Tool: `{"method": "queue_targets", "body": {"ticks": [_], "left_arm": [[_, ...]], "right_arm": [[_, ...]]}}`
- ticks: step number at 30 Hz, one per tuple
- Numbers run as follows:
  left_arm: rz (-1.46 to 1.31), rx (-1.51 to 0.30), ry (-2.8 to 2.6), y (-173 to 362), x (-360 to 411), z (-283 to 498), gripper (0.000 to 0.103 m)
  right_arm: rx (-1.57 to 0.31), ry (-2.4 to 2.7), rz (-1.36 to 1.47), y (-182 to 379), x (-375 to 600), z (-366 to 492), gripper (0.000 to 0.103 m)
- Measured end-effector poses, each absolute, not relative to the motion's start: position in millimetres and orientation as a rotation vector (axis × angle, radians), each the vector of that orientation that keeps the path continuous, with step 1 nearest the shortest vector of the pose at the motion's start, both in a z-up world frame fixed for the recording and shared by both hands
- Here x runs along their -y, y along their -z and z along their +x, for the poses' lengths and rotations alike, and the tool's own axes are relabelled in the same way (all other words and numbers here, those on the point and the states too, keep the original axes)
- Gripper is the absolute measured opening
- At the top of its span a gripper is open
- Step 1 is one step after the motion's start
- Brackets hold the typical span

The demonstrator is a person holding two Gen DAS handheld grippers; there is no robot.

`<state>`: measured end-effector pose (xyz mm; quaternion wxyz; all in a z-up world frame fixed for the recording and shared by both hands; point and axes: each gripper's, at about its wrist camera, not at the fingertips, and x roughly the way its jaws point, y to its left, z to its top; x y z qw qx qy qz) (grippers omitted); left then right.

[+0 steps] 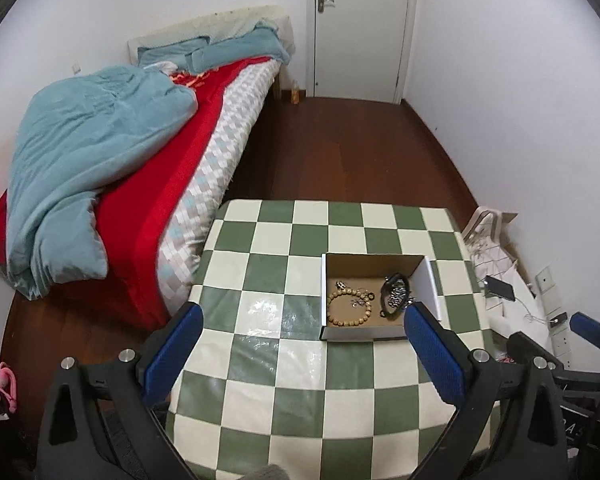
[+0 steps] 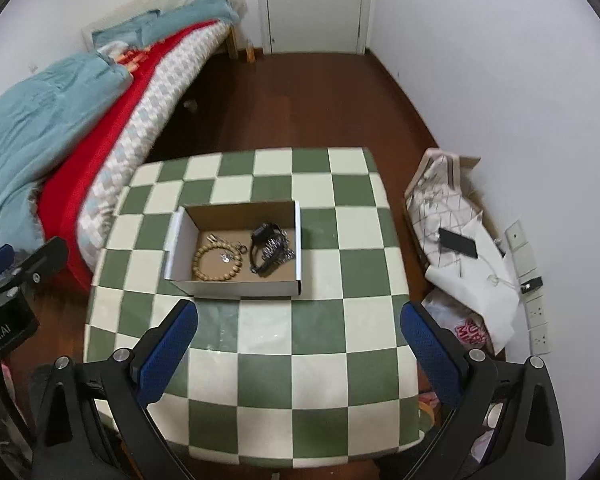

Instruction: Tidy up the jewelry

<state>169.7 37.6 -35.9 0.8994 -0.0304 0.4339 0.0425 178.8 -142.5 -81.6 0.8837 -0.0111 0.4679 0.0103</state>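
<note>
A bench (image 2: 260, 360) covered in a glossy green-and-cream chequered cloth fills the lower middle of both views, with dark red-brown wooden floor (image 2: 300, 100) around it. On the bench stands an open cardboard box (image 2: 236, 286) with white outer walls and a brown inside; in the right wrist view it sits just above centre, in the left wrist view at about 3 o'clock on the bench. Inside the box a wooden bead bracelet (image 2: 219, 260) lies at its 8 o'clock side, small silvery pieces (image 2: 225, 257) rest within and beside its ring, and a dark band tangled with metal chain (image 2: 270, 250) lies toward 3 o'clock. The left gripper (image 1: 302, 356) hovers over the near part of the bench, its blue-padded fingers (image 1: 176, 354) spread wide apart and holding nothing; its right finger overlaps the box's near right corner in that view. The right gripper (image 2: 298, 354) likewise hangs above the bench at the box's 6 o'clock, fingers (image 2: 166, 350) wide apart and empty. At 10 o'clock stands a bed (image 1: 216, 152) with a teal quilt (image 1: 84, 168) and red sheet (image 1: 140, 200); a white door (image 1: 360, 28) closes the far wall at 12 o'clock. At 3 o'clock, a pale bag (image 2: 452, 216) with a dark phone (image 2: 458, 243) on it lies on the floor by the white wall.
</note>
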Motion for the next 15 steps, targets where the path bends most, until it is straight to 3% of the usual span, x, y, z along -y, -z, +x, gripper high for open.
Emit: {"method": "queue_targets", "body": {"ticks": [15], "left_arm": [[-0.073,-0.843,-0.090,-26.3,-39.6,113.6,0.103]], "right_arm": [[-0.857,-0.028,-0.038,-1.5,127.6,110.4,0.103]]}}
